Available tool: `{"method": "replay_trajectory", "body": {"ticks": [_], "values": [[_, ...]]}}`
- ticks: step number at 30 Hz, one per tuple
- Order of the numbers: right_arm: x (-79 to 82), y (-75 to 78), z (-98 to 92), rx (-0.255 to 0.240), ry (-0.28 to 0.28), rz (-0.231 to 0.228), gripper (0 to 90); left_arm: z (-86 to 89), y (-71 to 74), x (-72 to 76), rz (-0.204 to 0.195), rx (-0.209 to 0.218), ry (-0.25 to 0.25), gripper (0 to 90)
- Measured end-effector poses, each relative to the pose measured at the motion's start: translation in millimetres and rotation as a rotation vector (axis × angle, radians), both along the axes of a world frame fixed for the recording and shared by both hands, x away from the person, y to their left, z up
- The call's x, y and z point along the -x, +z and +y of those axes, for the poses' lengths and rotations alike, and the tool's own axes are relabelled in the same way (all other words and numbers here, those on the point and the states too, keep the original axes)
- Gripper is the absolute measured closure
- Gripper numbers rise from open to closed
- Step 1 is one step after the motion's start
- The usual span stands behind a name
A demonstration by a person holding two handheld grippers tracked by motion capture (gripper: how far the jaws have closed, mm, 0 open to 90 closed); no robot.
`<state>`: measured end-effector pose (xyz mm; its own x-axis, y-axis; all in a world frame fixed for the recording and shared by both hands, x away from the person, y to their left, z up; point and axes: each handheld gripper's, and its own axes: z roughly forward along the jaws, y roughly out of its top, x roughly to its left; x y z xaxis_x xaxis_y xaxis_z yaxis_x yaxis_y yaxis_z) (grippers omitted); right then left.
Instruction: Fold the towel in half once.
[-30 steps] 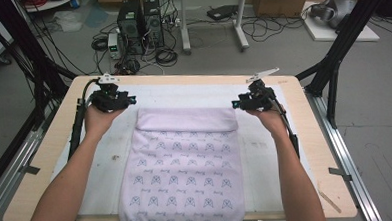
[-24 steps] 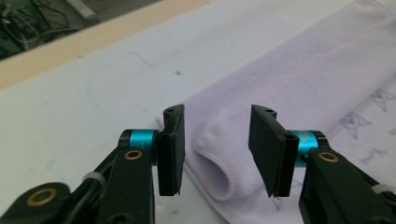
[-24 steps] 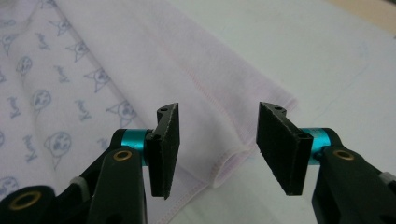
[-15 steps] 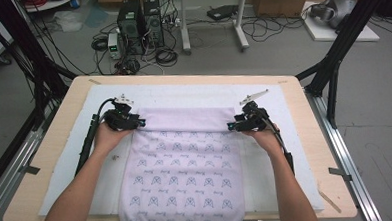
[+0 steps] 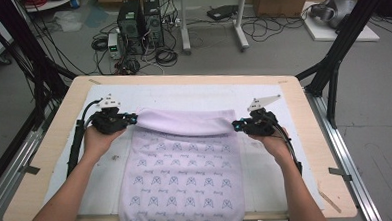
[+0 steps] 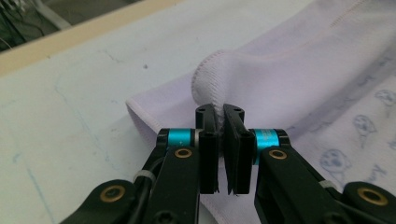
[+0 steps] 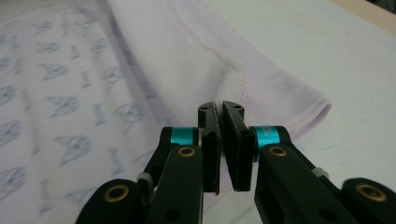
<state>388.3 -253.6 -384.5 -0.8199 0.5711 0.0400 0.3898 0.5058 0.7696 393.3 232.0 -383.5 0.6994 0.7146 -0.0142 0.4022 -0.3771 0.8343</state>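
Observation:
A lavender cloth [image 5: 181,166] printed with small blue figures lies on the mat, its far edge folded back into a plain band. My left gripper [image 5: 132,118] is at the band's left corner. In the left gripper view, this gripper [image 6: 219,112] has just closed, and its jaws pinch the stitched hem of the cloth [image 6: 289,70]. My right gripper [image 5: 236,123] is at the band's right corner. It has just closed too, and in the right gripper view it [image 7: 219,108] grips the hem of the cloth [image 7: 163,60].
A white mat [image 5: 183,93] covers the wooden table [image 5: 50,147], and the cloth's near end hangs over the front edge. Black frame posts [image 5: 332,69] stand at the table's far corners. Computer towers [image 5: 140,18] and cables sit on the floor behind.
Both grippers came down and toward the person from beside the cloth's far corners. Their jaws were apart earlier and now pinch the folded edge at each end.

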Motion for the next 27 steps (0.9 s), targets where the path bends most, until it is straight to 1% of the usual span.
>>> {"method": "replay_trajectory", "body": {"ticks": [1,2,3,5,6,7,8,9,10,11,13,14,16,17,19,20,21,23,24,26,27], "values": [[6.8,1.9,-1.3,-0.004,0.007,-0.004,85.7,2.7,1.1,8.0,-0.012,0.004,-0.004,84.5],[16.3,3.6,-3.6,-0.015,0.019,-0.020,85.7,5.6,1.0,17.7,-0.024,0.009,-0.007,84.6],[26.5,4.8,-6.2,-0.031,0.032,-0.031,85.6,8.7,0.0,28.1,-0.030,0.006,-0.020,84.6],[47.0,5.1,-10.9,-0.053,0.054,-0.045,85.5,13.8,-5.4,52.9,-0.039,0.010,-0.042,84.5],[58.0,4.2,-12.5,-0.066,0.069,-0.043,85.1,15.6,-8.9,66.0,-0.049,-0.007,-0.057,83.2],[68.5,2.7,-13.3,-0.071,0.089,-0.039,84.2,16.8,-13.1,77.1,-0.048,-0.027,-0.069,78.3],[77.4,0.5,-14.2,-0.088,0.115,-0.031,81.4,17.8,-17.5,85.4,-0.034,-0.025,-0.078,71.1],[83.2,-1.5,-15.2,-0.107,0.133,-0.024,76.0,19.0,-20.3,90.8,-0.011,-0.024,-0.088,62.3],[86.9,-2.5,-15.5,-0.111,0.136,-0.016,73.3,19.1,-21.6,93.8,-0.003,-0.030,-0.090,57.1],[88.2,-2.7,-15.5,-0.107,0.135,-0.018,70.6,19.6,-21.6,94.6,-0.007,-0.038,-0.088,54.9],[85.2,-1.9,-14.2,-0.099,0.114,-0.019,67.0,20.0,-19.2,90.9,0.000,-0.026,-0.079,53.6],[82.7,-1.5,-12.4,-0.086,0.104,-0.014,65.7,19.7,-18.2,88.1,0.003,-0.015,-0.075,52.5],[75.7,-4.0,-6.9,-0.079,0.099,-0.005,61.7,17.6,-18.5,82.4,0.008,-0.013,-0.066,52.7],[72.5,-6.4,-3.7,-0.066,0.099,0.009,61.1,16.5,-20.1,79.1,0.017,-0.013,-0.070,53.5],[65.8,-13.2,3.2,-0.045,0.102,0.037,56.9,12.7,-25.3,72.7,0.050,-0.014,-0.076,54.1],[63.0,-17.0,6.4,-0.052,0.102,0.067,55.7,10.3,-28.5,70.1,0.071,-0.012,-0.083,53.6],[60.5,-20.3,9.8,-0.051,0.114,0.085,53.9,8.0,-31.7,68.1,0.092,-0.015,-0.089,52.6],[58.8,-25.8,17.1,-0.031,0.132,0.117,51.3,2.8,-36.7,66.9,0.124,-0.036,-0.119,51.0],[58.8,-28.4,20.0,-0.022,0.142,0.125,51.0,0.5,-38.0,67.7,0.133,-0.050,-0.144,53.6],[61.1,-33.2,23.9,-0.018,0.163,0.150,51.7,-3.7,-39.0,70.7,0.126,-0.069,-0.190,66.2],[62.4,-35.5,25.1,-0.013,0.165,0.158,52.5,-5.8,-39.4,71.9,0.124,-0.075,-0.201,70.0]]}}
